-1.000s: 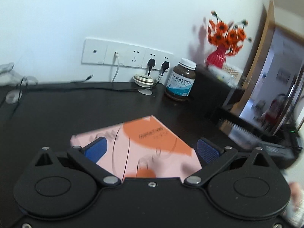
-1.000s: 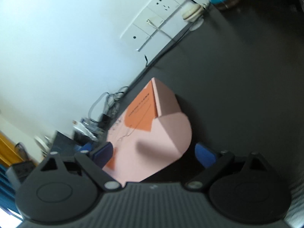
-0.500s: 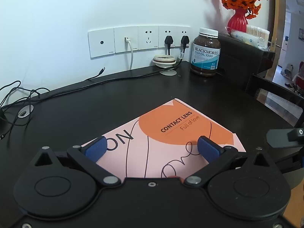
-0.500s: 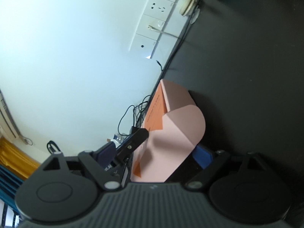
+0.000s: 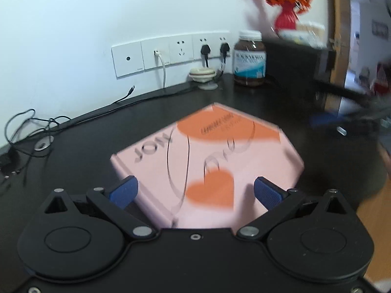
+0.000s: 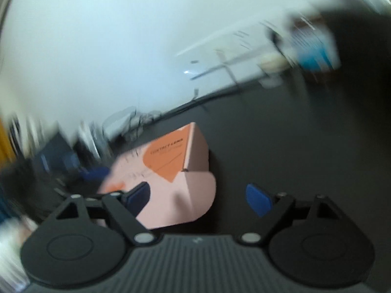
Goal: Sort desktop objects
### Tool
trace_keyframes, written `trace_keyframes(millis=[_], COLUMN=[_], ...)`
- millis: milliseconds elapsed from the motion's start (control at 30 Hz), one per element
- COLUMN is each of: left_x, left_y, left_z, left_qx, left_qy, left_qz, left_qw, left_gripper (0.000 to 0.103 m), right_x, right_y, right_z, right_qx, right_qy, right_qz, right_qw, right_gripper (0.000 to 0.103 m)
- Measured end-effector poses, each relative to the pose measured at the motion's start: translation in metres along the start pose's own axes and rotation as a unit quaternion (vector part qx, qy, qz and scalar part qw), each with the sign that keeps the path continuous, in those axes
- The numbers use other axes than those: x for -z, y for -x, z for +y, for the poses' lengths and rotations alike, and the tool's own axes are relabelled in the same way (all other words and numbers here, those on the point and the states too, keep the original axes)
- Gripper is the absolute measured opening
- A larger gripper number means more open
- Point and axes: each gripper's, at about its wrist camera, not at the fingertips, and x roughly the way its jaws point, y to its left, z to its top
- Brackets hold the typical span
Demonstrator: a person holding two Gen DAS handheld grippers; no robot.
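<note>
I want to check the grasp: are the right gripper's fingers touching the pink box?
Cannot tell. In the blurred right wrist view, one finger overlaps the pink box, while the other stands clear over the dark table.

Pink-orange box (image 5: 207,161) flat on desk (image 5: 85,146)

One pink box (image 5: 207,161), one brown bottle (image 5: 249,58), one red vase (image 5: 287,19), apparently five wall plates (image 5: 171,50).
</note>
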Motion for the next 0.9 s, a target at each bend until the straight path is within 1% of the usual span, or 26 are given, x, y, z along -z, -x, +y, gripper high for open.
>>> trace_keyframes(millis=[67,100,167,200,267,367,467,600,667,700,800,900], left_x=[0.010,0.015,0.021,0.023,0.023,0.022,0.022,0.020,0.020,0.020,0.015,0.007], left_y=[0.005,0.007,0.007,0.006,0.003,-0.004,-0.012,-0.022,-0.027,-0.029,-0.034,-0.042], left_z=[-0.007,-0.010,-0.014,-0.015,-0.012,-0.004,0.003,0.015,0.021,0.023,0.026,0.032], left_qx=[-0.007,-0.011,-0.015,-0.015,-0.011,-0.001,0.008,0.032,0.042,0.047,0.048,0.046], left_qy=[-0.023,-0.036,-0.051,-0.057,-0.051,-0.043,-0.035,0.003,0.012,0.009,-0.020,-0.029], left_qz=[0.003,0.004,0.004,0.004,0.007,0.010,0.019,0.032,0.036,0.036,0.036,0.049], left_qw=[0.9997,0.9993,0.9986,0.9983,0.9986,0.9990,0.9992,0.9989,0.9984,0.9982,0.9980,0.9973], left_gripper=[0.103,0.103,0.103,0.103,0.103,0.103,0.103,0.103,0.103,0.103,0.103,0.103], right_x=[-0.006,-0.008,-0.011,-0.013,-0.012,-0.002,0.005,0.006,0.006,0.006,0.003,0.000], right_y=[-0.013,-0.018,-0.028,-0.033,-0.038,-0.033,-0.033,-0.042,-0.048,-0.050,-0.056,-0.066], right_z=[0.013,0.017,0.022,0.022,0.024,0.030,0.034,0.037,0.039,0.040,0.042,0.044], right_qx=[0.007,0.004,-0.006,-0.012,-0.019,-0.036,-0.037,-0.039,-0.046,-0.050,-0.054,-0.059], right_qy=[0.099,0.134,0.195,0.217,0.249,0.276,0.298,0.299,0.304,0.307,0.316,0.322], right_qz=[0.000,0.002,0.007,0.011,0.020,0.033,0.026,0.025,0.029,0.029,0.026,0.024], right_qw=[0.995,0.991,0.981,0.976,0.968,0.960,0.954,0.953,0.951,0.950,0.947,0.945], right_gripper=[0.087,0.087,0.087,0.087,0.087,0.087,0.087,0.087,0.087,0.087,0.088,0.088])
